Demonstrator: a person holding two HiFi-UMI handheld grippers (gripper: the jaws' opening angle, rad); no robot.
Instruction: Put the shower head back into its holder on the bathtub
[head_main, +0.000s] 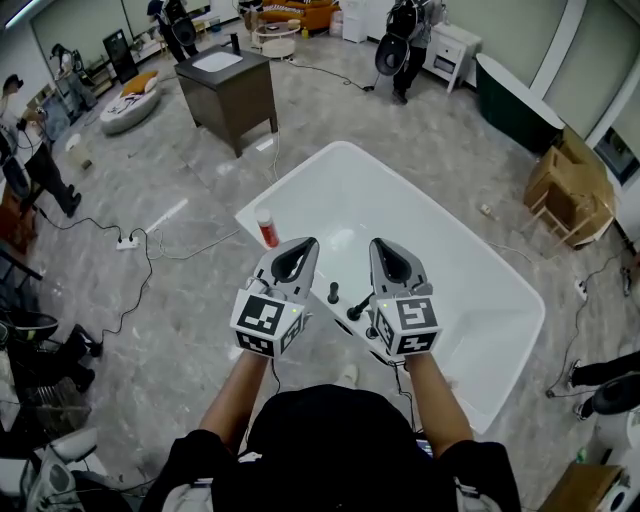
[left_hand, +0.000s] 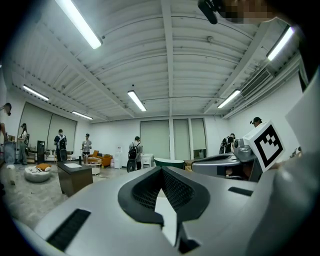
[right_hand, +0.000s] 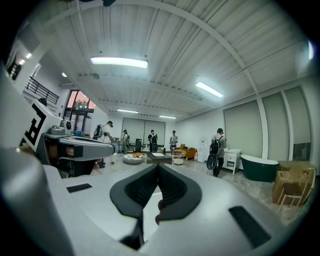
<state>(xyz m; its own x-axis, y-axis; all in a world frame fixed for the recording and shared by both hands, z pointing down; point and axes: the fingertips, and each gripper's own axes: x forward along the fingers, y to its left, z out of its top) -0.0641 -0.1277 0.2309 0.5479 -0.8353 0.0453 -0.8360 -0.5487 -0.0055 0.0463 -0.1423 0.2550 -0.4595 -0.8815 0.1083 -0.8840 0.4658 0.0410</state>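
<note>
Shower head: cannot be told apart among two black fittings (head_main: 333, 293) on the white bathtub (head_main: 480, 300), near rim
Floor: grey stone, open hall
Grippers: left gripper (head_main: 305, 247), right gripper (head_main: 382, 247), both pressed together, empty
Red bottle (head_main: 266, 228): one, on rim

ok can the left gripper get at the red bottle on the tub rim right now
Probably yes: the red bottle stands in the open on the bathtub rim, just beyond the left gripper, with nothing between. Its jaws are shut, so they'd have to open first.
</note>
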